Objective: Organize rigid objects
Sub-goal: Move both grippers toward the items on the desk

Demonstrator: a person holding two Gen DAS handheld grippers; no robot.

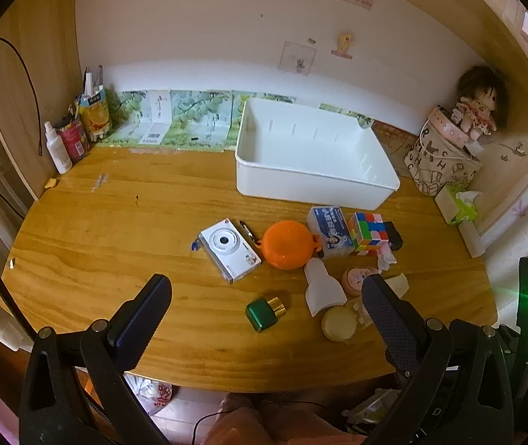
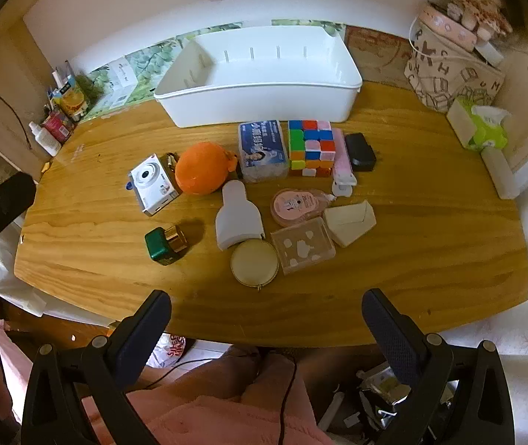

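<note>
A: Wooden desk (image 1: 123, 222) against a pale wall, seen from the left wrist first. What stands at the back?

B: A white bin (image 1: 312, 155), rectangular and shallow, nothing inside it, sitting toward the back right. Just in front of it lies a loose cluster: a white camera (image 1: 228, 248) lens up, an orange round case (image 1: 288, 244) just right of it, a blue-and-white box (image 1: 330, 230), and a colour cube (image 1: 367, 233) beside that.

A: Nearer the camera?

B: A small green bottle (image 1: 264, 313) with a gold cap lying on its side, a white bottle (image 1: 323, 289) also lying down, and a round cream compact (image 1: 339, 322) touching its base. The left gripper (image 1: 264, 304) hangs over the near edge with its jaws spread wide, nothing between them.

A: And from the right wrist?

B: Same desk (image 2: 430, 222), seen more from above. The bin (image 2: 260, 107) sits at the back centre, and slots show along its inner walls. The camera (image 2: 152, 181), orange case (image 2: 202, 172), blue box (image 2: 264, 152) and cube (image 2: 310, 146) run in a row before it. A black block (image 2: 362, 155) lies right of the cube, with a pink-and-white item between them. Closer in: the green bottle (image 2: 163, 243), white bottle (image 2: 238, 218), compact (image 2: 254, 263), a pink tape dispenser (image 2: 297, 204), a clear pink case (image 2: 302, 246) and a cream wedge (image 2: 351, 222).

A: The right gripper?

B: The right gripper (image 2: 265, 319) stands wide open above the near edge, empty
</note>
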